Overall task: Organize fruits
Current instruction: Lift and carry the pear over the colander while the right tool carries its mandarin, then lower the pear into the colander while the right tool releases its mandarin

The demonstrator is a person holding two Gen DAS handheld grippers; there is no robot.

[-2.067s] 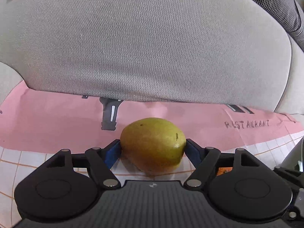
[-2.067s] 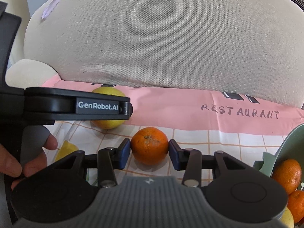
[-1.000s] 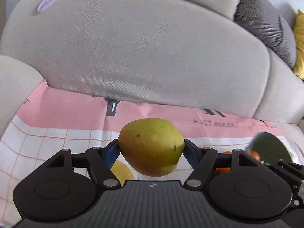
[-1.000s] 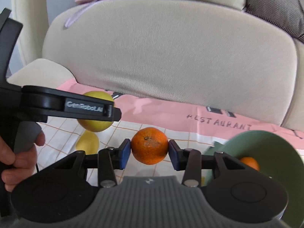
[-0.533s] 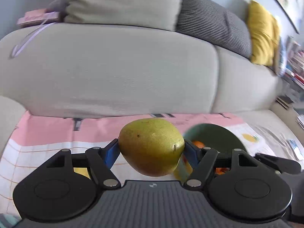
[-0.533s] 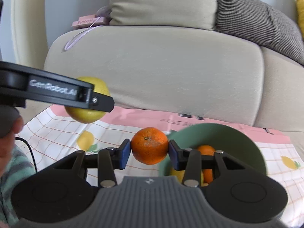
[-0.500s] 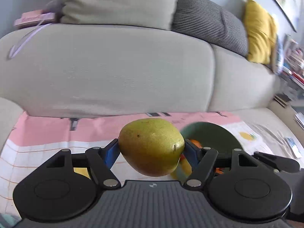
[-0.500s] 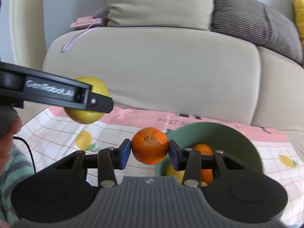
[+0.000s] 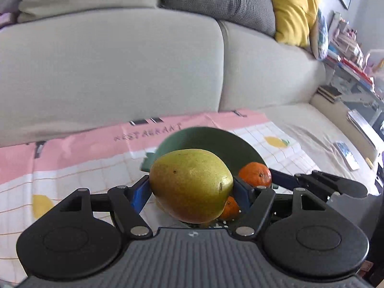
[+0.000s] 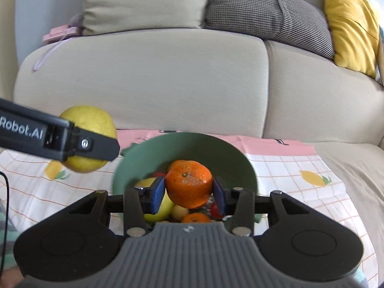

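The left tool [image 9: 190, 189] is clamped on a yellow-green pear [image 9: 190, 184]; the right tool [image 10: 189, 193] grips an orange [image 10: 189, 183] above the green bowl [image 10: 192, 146] on the sofa.

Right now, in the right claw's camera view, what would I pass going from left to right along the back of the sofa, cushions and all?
Pink book with a lilac ribbon → beige cushion → grey checked cushion → yellow cushion.
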